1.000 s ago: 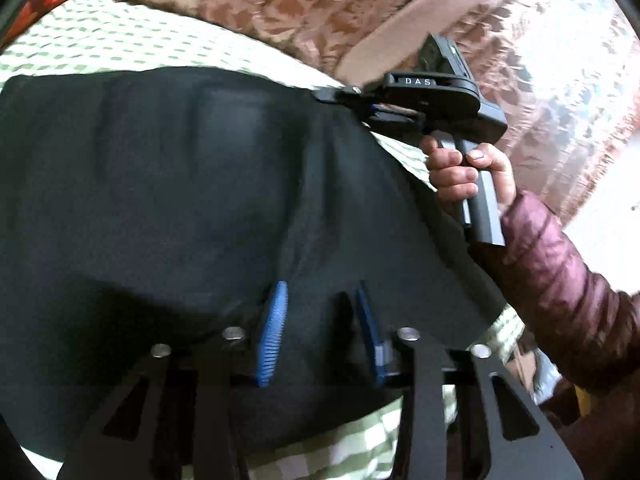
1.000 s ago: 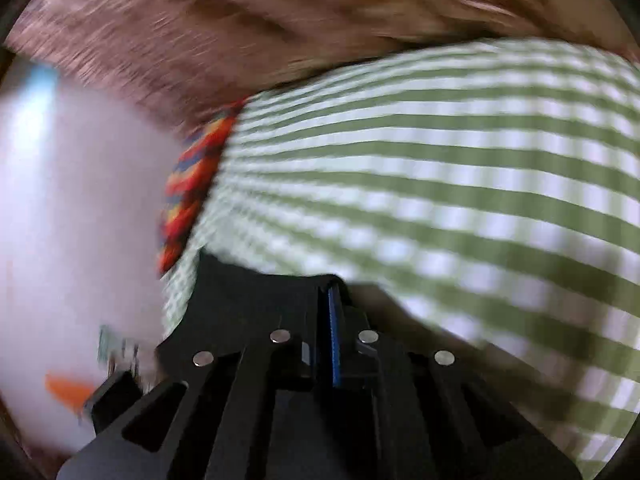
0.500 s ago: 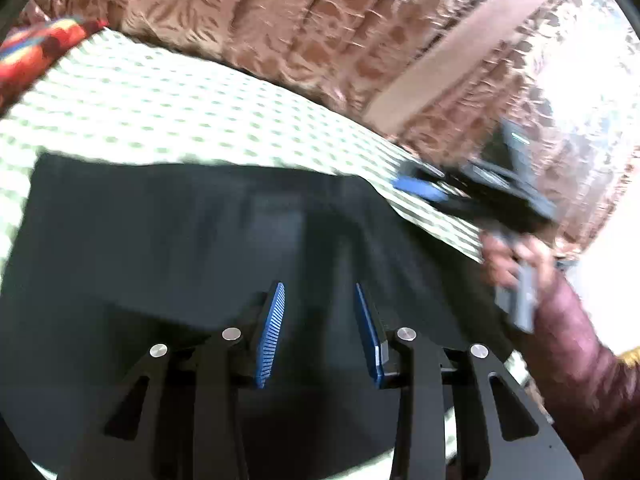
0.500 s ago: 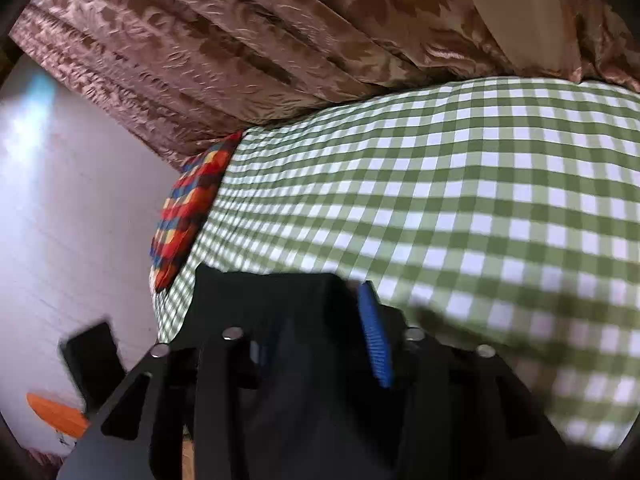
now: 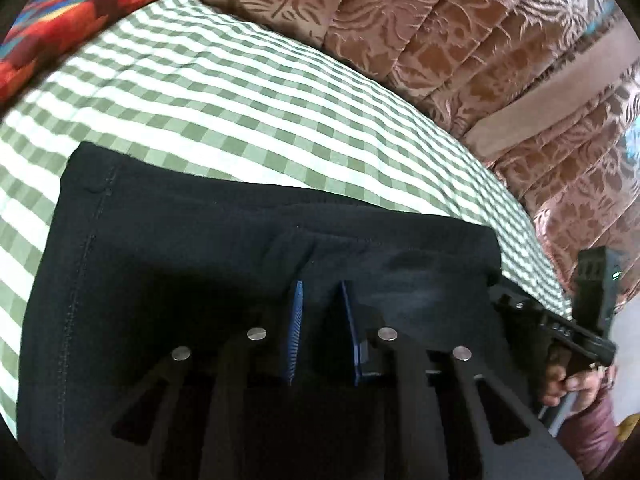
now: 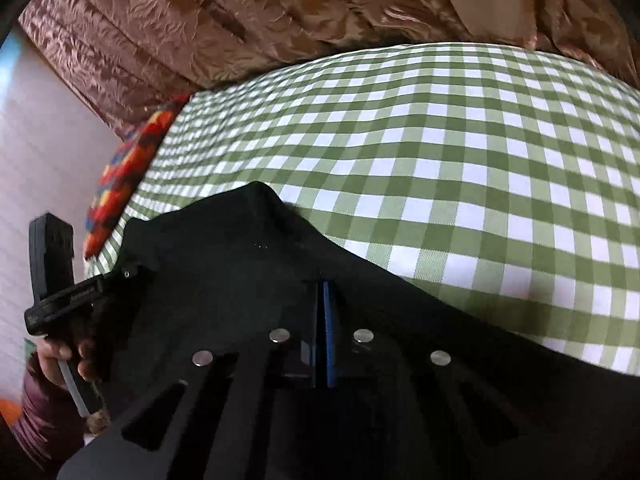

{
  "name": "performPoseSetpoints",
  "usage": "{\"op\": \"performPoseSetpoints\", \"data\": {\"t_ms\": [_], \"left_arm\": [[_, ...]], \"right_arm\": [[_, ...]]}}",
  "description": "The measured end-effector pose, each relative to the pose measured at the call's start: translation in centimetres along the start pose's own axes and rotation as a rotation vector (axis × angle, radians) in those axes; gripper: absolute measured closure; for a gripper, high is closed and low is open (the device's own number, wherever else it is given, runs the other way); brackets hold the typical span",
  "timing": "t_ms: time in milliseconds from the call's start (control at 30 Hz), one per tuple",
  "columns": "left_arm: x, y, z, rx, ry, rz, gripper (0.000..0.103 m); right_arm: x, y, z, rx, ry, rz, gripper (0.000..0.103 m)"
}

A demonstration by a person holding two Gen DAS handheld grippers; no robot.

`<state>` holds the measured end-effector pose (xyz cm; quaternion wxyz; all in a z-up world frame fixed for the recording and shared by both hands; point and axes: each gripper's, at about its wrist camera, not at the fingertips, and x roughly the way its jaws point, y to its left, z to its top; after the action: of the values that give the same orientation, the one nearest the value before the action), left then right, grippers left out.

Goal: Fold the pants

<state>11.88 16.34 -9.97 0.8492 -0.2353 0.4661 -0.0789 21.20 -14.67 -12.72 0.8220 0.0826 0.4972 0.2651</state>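
Nearest the left wrist camera, the left gripper (image 5: 320, 312) is pointing steeply down over dark pants (image 5: 180, 280). Its two blue pads (image 5: 295, 332) are standing a narrow gap apart, having just been closing; dark cloth is showing in the gap, but whether the pads are pressing on it cannot be told.

The pants are lying on a bed (image 5: 240, 100) covered in green-and-white check, filling the lower half of this view. They are lying as a broad dark slab whose long axis is running across the picture, from about 9 o'clock to 3 o'clock. The far edge is straight and is facing 12 o'clock. A stitched seam (image 5: 80, 280) is running down the 9 o'clock side.

At 3 o'clock, at the pants' far right corner, the right gripper (image 5: 502, 294) is meeting the cloth; its tips are hidden there. A hand (image 5: 568, 380) in a maroon sleeve is holding its handle.

In the right wrist view, the right gripper's pads are pressed flat together, closed on a fold of the pants, which are peaking up toward 11 o'clock.

Farther off, a bright patterned cushion (image 5: 60, 28) is lying at 10 o'clock on the bed. Beyond the bed, brown leaf-patterned curtains (image 5: 400, 20) are hanging from 12 to 3 o'clock.
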Motion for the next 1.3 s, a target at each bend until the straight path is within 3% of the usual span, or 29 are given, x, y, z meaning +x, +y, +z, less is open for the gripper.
{"op": "performPoseSetpoints", "data": {"t_ms": [33, 67, 133, 233, 300, 433, 600, 700, 733, 800, 900, 967, 1033, 1067, 1167, 1200, 1300], "left_arm": [[-0.6, -0.2, -0.2, -0.008, -0.006, -0.011, 0.079], [-1.5, -0.3, -0.4, -0.017, -0.021, -0.025, 0.062], [-4.2, 0.3, -0.8, -0.045, -0.086, -0.024, 0.051], [-9.1, 2.8, -1.4, -0.137, -0.176, -0.031, 0.050], [-13.0, 5.7, -2.5, -0.218, -0.234, 0.008, 0.043], [-17.4, 10.1, -5.3, -0.357, -0.272, 0.060, 0.043], [-18.3, 12.0, -9.1, -0.459, -0.247, 0.022, 0.041], [-17.6, 11.6, -10.4, -0.498, -0.240, -0.049, 0.039], [-17.6, 11.1, -10.6, -0.498, -0.255, -0.027, 0.039], [-17.7, 10.2, -10.5, -0.477, -0.277, -0.018, 0.043], [-17.2, 8.6, -9.5, -0.404, -0.267, 0.001, 0.056], [-16.2, 7.8, -9.0, -0.354, -0.225, 0.068, 0.086], [-15.7, 7.3, -8.8, -0.299, -0.228, 0.136, 0.097], [-16.0, 7.0, -8.5, -0.273, -0.277, 0.157, 0.098], [-17.9, 6.2, -7.6, -0.210, -0.404, 0.115, 0.098], [-18.0, 5.9, -7.5, -0.181, -0.395, 0.136, 0.098], [-15.6, 7.5, -8.3, -0.186, -0.246, 0.207, 0.098]], "right_arm": [[-0.3, -0.1, -0.1, 0.004, -0.004, 0.007, 0.103], [-0.6, -0.2, -0.2, 0.009, -0.009, 0.013, 0.101], [-1.4, 0.1, -0.4, 0.016, -0.024, 0.020, 0.095], [-3.5, 1.4, -1.0, 0.016, -0.071, 0.029, 0.072], [-4.7, 2.5, -1.4, 0.007, -0.092, 0.061, 0.072], [-6.1, 4.9, -3.4, -0.018, -0.094, 0.131, 0.067], [-5.8, 7.1, -5.6, -0.036, -0.066, 0.165, 0.064], [-5.0, 7.6, -6.6, -0.043, -0.040, 0.156, 0.062], [-4.8, 7.6, -7.0, -0.040, -0.030, 0.153, 0.062], [-4.5, 7.6, -7.4, -0.041, -0.019, 0.141, 0.061], [-4.2, 7.6, -7.9, -0.036, -0.013, 0.137, 0.061], [-4.0, 7.5, -8.1, -0.029, -0.010, 0.137, 0.060], [-3.6, 7.2, -8.3, -0.023, 0.000, 0.136, 0.060], [-3.3, 6.9, -8.4, -0.019, 0.003, 0.137, 0.060], [-3.2, 6.6, -8.4, -0.017, 0.003, 0.134, 0.063], [-3.3, 6.6, -8.4, -0.019, 0.003, 0.133, 0.063], [-3.1, 6.5, -8.5, -0.021, 0.001, 0.137, 0.063]]}}
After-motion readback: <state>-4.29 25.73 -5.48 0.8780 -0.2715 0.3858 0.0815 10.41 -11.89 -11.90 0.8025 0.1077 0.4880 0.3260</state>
